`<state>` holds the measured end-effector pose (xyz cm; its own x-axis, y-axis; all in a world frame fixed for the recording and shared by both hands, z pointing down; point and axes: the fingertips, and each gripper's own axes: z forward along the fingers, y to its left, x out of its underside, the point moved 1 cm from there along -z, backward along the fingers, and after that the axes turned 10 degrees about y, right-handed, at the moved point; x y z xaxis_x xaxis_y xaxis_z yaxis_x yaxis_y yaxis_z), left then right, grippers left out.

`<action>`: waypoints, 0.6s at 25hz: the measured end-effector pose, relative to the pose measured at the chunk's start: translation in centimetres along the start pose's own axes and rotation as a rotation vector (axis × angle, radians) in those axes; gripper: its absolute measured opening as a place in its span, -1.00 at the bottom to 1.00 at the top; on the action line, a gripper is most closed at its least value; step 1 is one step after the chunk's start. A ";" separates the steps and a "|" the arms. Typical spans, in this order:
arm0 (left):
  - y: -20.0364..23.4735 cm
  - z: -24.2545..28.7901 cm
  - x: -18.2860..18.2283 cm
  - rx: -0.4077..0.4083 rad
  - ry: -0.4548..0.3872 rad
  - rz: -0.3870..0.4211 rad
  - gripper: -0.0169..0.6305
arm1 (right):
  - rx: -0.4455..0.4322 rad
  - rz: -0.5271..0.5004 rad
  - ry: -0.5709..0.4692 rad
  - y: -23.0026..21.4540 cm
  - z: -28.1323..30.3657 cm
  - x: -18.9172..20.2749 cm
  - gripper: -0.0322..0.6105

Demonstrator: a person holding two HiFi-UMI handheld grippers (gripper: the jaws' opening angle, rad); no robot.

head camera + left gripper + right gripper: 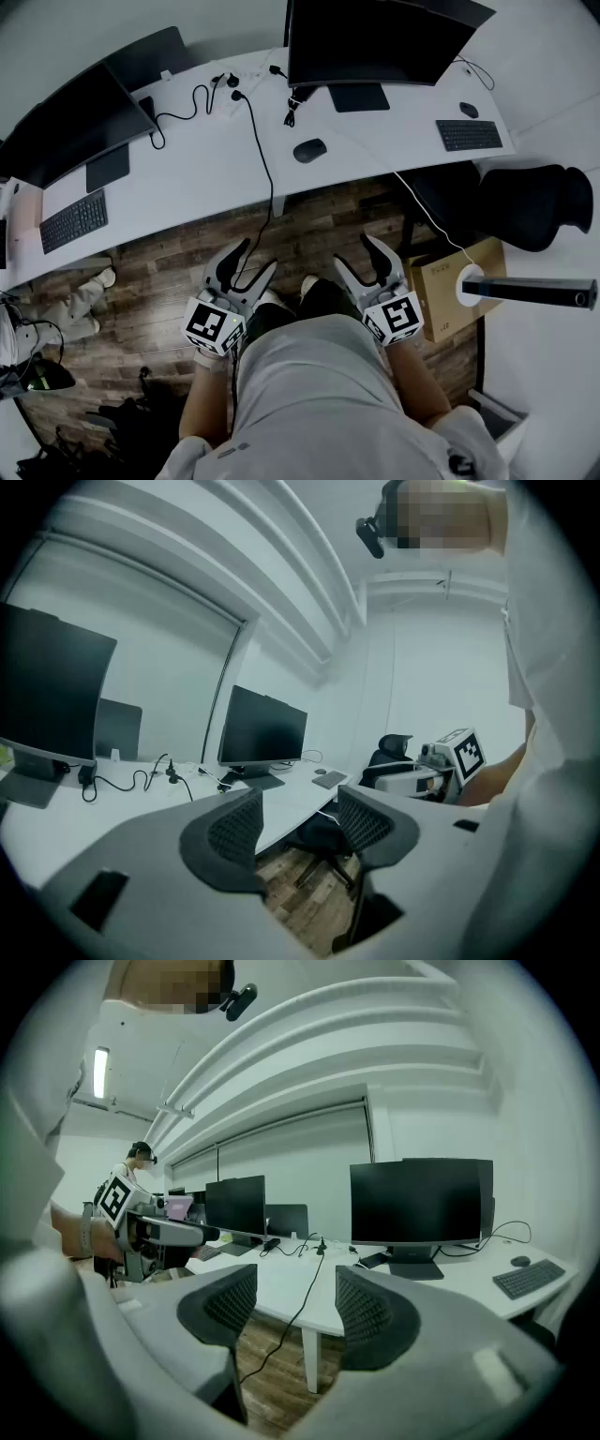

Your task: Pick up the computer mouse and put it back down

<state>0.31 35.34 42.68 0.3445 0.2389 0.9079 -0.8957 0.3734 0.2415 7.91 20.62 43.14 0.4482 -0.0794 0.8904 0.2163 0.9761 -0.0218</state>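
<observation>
While held low before the person's waist, above the wooden floor (159,281) and well short of the white surface (206,164), touching nothing on either side. Spread wide on the left tongs (255,258), with only floor and the chair base (322,847) showing between the ribbed pads (234,825) in the left gripper view. Equally wide on the right tongs (354,251), with nothing gripped. Visible past the pads (367,1312) in the right gripper view: floor, a white surface leg (310,1358) and a hanging black cable (286,1333). On each gripper, a marker cube (214,325) turned up towards the head camera.

Lying flat on the surface, the computer mouse (309,150): near the front edge, just in front and to the left of the stand of the middle monitor (375,37), well apart from both tongs. Passing to the left of it, the black cable, down over the surface's edge to the floor between the two grippers.

Further left on the surface, a second monitor (70,117) with a left keyboard (73,220) in front of it. Towards the right end, a right keyboard (469,134) and, just behind it, a small second mouse (469,110). Beyond that end, a black office chair (530,202). On the floor near the right tongs, a cardboard box (441,281).
</observation>
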 end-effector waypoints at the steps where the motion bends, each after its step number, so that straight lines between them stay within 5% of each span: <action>1: -0.2 0.1 0.0 0.000 0.000 0.002 -0.19 | -0.001 0.003 0.007 -0.2 -0.1 0.2 -0.08; 15: -3.1 6.3 -1.3 -0.059 0.064 0.056 -0.19 | -0.044 0.050 -0.020 -7.5 -2.4 1.2 -0.08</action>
<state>0.86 28.26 42.95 0.3134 0.3168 0.8952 -0.8965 0.4096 0.1689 8.93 12.74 43.27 0.4420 -0.0265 0.8966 0.2327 0.9687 -0.0860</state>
